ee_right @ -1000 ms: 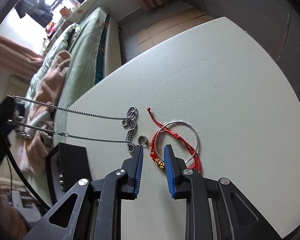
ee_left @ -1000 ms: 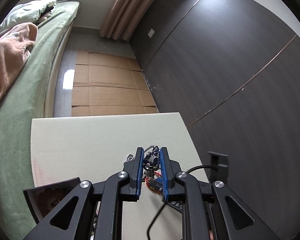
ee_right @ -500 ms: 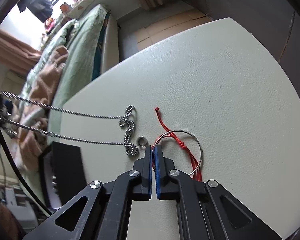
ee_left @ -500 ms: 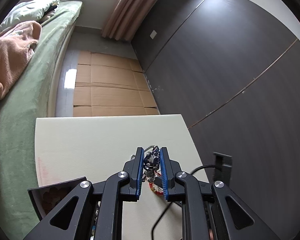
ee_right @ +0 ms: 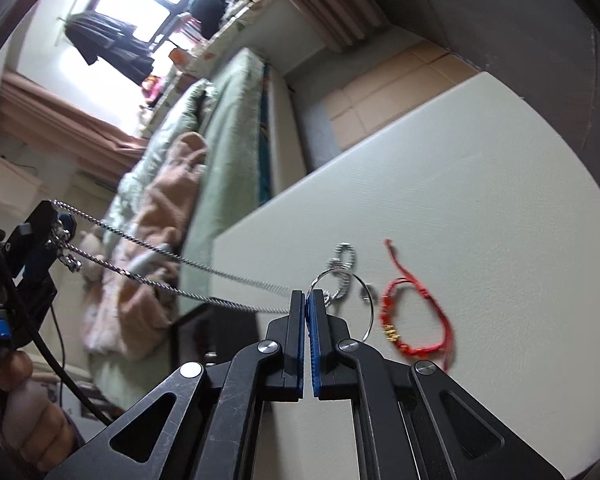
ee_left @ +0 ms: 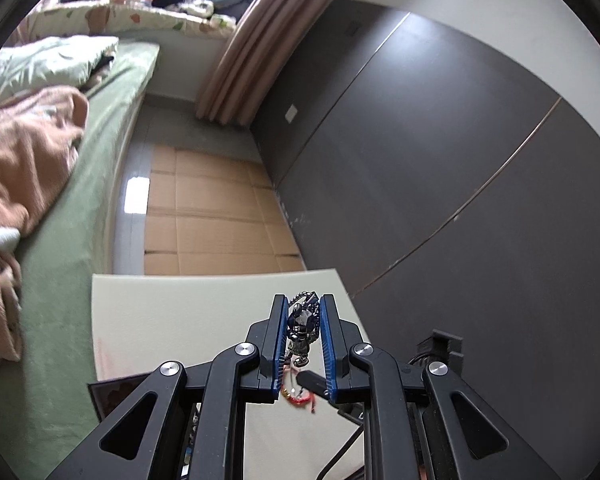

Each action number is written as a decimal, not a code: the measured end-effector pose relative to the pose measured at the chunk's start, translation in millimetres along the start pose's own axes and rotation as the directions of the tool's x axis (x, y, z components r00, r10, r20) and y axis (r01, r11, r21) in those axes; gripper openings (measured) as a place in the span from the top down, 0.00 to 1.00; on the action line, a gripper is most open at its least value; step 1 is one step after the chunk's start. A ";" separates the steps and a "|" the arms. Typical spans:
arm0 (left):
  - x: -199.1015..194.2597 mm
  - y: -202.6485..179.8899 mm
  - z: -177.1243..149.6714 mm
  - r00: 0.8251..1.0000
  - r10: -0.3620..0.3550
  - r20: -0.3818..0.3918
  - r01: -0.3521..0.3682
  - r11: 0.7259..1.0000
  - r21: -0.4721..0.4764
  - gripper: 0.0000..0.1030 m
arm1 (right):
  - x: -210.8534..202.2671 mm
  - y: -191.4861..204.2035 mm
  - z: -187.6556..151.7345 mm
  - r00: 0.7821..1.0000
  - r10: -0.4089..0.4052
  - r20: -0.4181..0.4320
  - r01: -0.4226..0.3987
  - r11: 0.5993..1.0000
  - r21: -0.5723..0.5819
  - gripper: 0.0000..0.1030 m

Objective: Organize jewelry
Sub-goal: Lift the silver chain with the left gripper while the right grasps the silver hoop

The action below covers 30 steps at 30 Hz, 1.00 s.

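The right gripper (ee_right: 307,300) is clenched on the silver bangle (ee_right: 366,308), lifting it near the table's (ee_right: 480,208) left edge; the left gripper (ee_left: 303,322) grasps the chain necklace (ee_right: 172,258). The thin hoop could slip out, or snag the chain's coiled end and the red bracelet (ee_right: 420,320) beside it

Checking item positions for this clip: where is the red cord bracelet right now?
In the right wrist view, the red cord bracelet lies on the pale table, right of the silver bangle pinched in the right gripper.

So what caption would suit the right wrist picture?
Right gripper pinches a thin silver bangle above the table, beside a red cord bracelet.
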<state>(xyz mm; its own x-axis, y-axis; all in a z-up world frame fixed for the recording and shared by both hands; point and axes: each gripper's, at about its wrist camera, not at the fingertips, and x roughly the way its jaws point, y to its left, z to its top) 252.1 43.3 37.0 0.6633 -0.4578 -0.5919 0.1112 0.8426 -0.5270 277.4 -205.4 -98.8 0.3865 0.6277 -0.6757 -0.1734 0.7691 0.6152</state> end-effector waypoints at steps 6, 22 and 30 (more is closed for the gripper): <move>-42.1 -15.1 18.4 0.997 0.016 0.082 -0.019 0.999 0.040 0.84 | 2.3 17.8 -2.9 0.998 0.055 0.015 -0.054 0.998 -0.032 0.96; -144.7 -52.3 59.6 0.953 0.070 0.296 -0.120 0.981 0.154 0.84 | 1.9 13.9 -5.6 0.998 0.058 0.002 -0.058 0.998 -0.023 0.96; -142.2 -33.1 53.4 0.954 0.104 0.281 -0.145 0.981 0.131 0.84 | 2.3 14.0 -8.0 0.998 0.058 0.000 -0.058 0.998 -0.026 0.96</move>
<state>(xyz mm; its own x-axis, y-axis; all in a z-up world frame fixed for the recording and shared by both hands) 193.6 95.7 171.2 0.8523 -0.2694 -0.4484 0.1092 0.9299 -0.3512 268.6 -192.2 -95.0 0.3761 0.6714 -0.6385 -0.2190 0.7340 0.6428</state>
